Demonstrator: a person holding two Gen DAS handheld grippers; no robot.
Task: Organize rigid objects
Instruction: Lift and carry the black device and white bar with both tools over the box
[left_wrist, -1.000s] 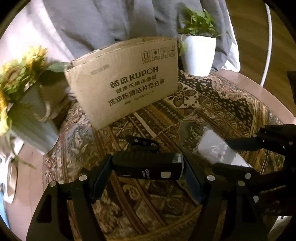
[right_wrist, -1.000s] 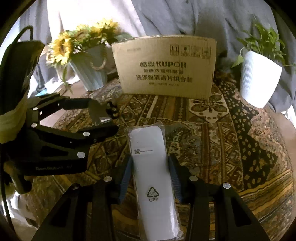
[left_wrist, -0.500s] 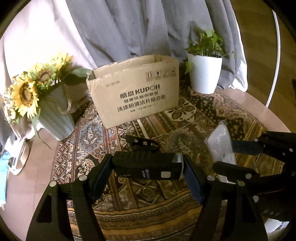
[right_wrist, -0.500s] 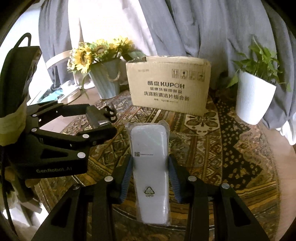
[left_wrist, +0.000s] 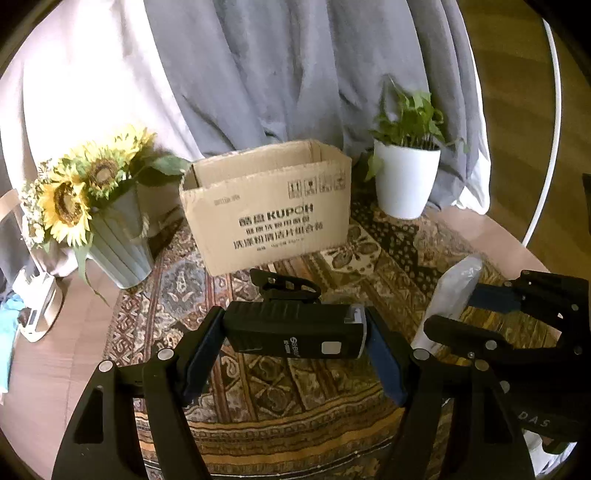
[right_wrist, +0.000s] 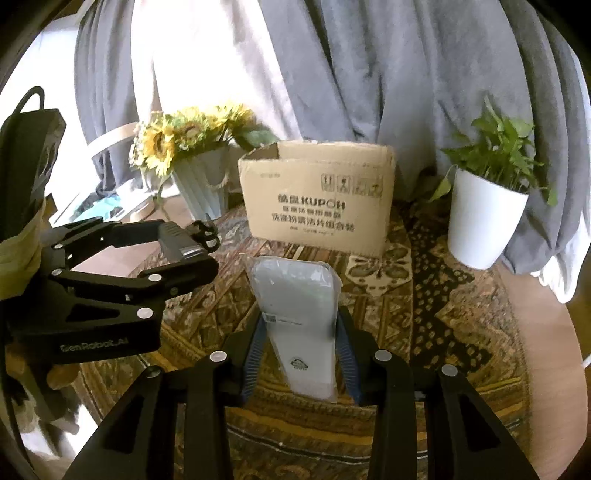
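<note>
Left wrist view: left gripper (left_wrist: 295, 341) is clamping one black flashlight-like device (left_wrist: 293, 334) crosswise between its blue pads, lens end at right, clip sticking up behind it.
Right wrist view: right gripper (right_wrist: 300, 349) is pinching one white bar sealed in clear wrap (right_wrist: 299, 314), standing lengthwise and tilting away toward frame centre.
Held items: two, one per claw, both hanging above the patterned rug (left_wrist: 280, 391), neither touching it.
Cardboard box: one (left_wrist: 271, 206), open-topped, sitting upper centre of the frame, printed face toward the cameras; what is inside cannot be told.
Plants: two; sunflowers in a ribbed grey pot (left_wrist: 118, 240) sitting just left of the box, green plant in a white pot (left_wrist: 406, 184) just right of it.
Edges: rug is ending in a curved border at lower frame; bare floor (left_wrist: 44, 373) is showing at left and right.
Open room: rug between grippers and box is lying bare; box rim is standing free between the two pots.
Backdrop: grey cloth (right_wrist: 369, 74) is hanging behind everything.
</note>
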